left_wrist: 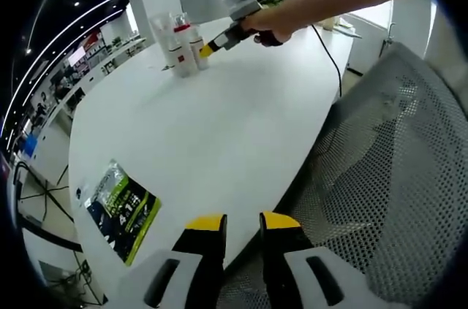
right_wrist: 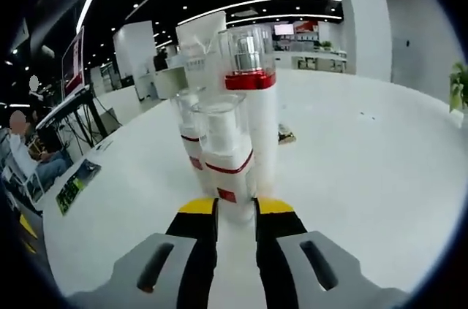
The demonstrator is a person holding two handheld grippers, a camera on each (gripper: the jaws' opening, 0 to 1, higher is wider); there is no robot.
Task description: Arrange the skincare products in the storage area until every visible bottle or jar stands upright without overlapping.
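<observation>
The right tongs (right_wrist: pixel 235 210) sat low at the front bottle (right_wrist: pixel 228 166), its base between the yellow tips, apparently pinched, though contact at the pads was hard to confirm. The left tongs (left_wrist: pixel 240 229) hung back over the near edge of the white table (left_wrist: pixel 219 134), slightly spread and holding nothing. In the left gripper view, the cluster of bottles (left_wrist: pixel 183 50) stood at the far end of the table, with the right tongs reaching it. Close up, about 4 clear-capped, red-banded containers appeared upright, the tall bottle (right_wrist: pixel 250 97) just behind the front one. They were packed tightly, so spacing them apart seemed to be what remained. A leaflet (left_wrist: pixel 123 210) lay well apart.
</observation>
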